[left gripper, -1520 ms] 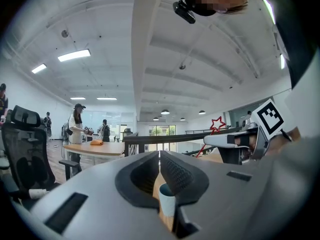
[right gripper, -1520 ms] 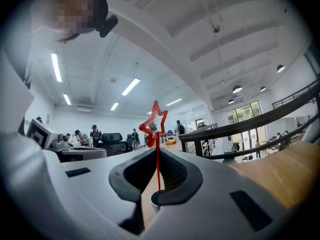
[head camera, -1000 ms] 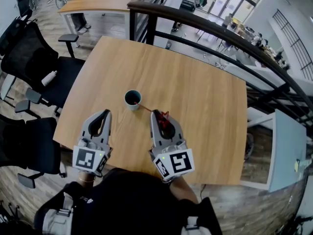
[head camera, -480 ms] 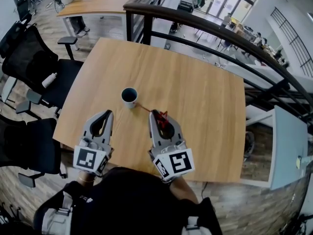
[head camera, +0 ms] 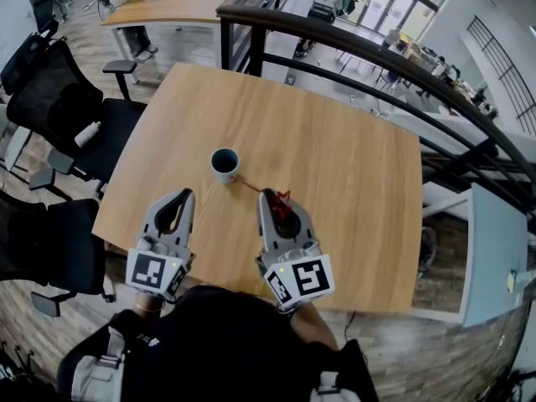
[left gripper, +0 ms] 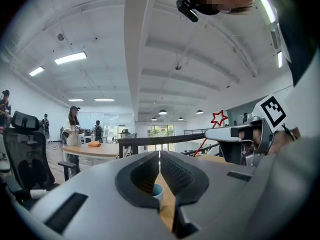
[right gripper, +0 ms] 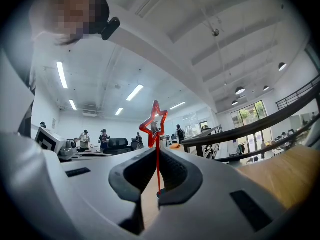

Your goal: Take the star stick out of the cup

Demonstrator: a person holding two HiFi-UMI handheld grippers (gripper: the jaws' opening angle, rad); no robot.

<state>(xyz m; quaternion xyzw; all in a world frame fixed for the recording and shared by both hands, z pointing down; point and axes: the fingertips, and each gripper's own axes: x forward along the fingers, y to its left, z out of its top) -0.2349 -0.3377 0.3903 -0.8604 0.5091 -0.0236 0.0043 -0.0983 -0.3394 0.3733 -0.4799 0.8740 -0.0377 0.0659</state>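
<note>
A dark teal cup (head camera: 224, 164) stands upright on the wooden table (head camera: 335, 132). My right gripper (head camera: 270, 194) is shut on the thin red star stick (head camera: 254, 187), whose far end reaches to the cup's near right side. The red star (head camera: 281, 201) lies over the gripper's jaws. In the right gripper view the star (right gripper: 153, 125) rises above the shut jaws and the stick (right gripper: 158, 169) runs down between them. My left gripper (head camera: 179, 194) hovers to the left of the right one, shut and empty. The left gripper view shows the cup (left gripper: 157, 190) past its jaws and the star (left gripper: 218, 117) at right.
Black office chairs (head camera: 59, 107) stand off the table's left side. A dark railing (head camera: 352, 48) runs behind the table's far edge. Another wooden table (head camera: 167, 2) stands further back. People stand in the distance (left gripper: 73, 129).
The right gripper with the star stick has drawn slightly back from the cup toward me; the stick's far end now lies at the cup's outer side. The left gripper holds still.
</note>
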